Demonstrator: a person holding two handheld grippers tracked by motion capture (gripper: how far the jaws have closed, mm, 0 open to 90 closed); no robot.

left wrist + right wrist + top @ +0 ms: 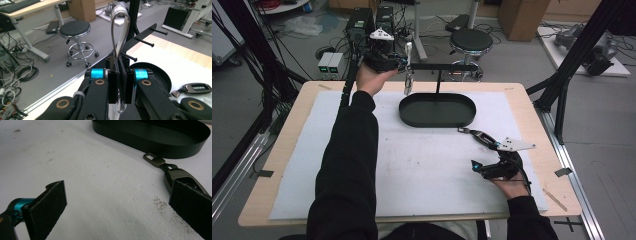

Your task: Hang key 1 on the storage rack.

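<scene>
A metal loop (121, 27) is clamped in the left gripper (119, 82) beside the rack's pegs (130, 57) — not yet hung. The key fob (484, 136) is left on the mat by the wide-open right gripper (479, 150).

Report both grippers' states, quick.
Left gripper: shut on a silver loop.
Right gripper: open, holding nothing, beside the car key.

A grey floor (512, 55) lay beyond the wooden tabletop (532, 107), strewn with tangled cables (15, 75). A round black stool (470, 41) on a chrome wheeled base stood just behind the tabletop. Cardboard boxes (522, 17) sat farther back. A desk with a keyboard (17, 6) stood off to one side, black frame posts (579, 47) flanking the tabletop.
</scene>
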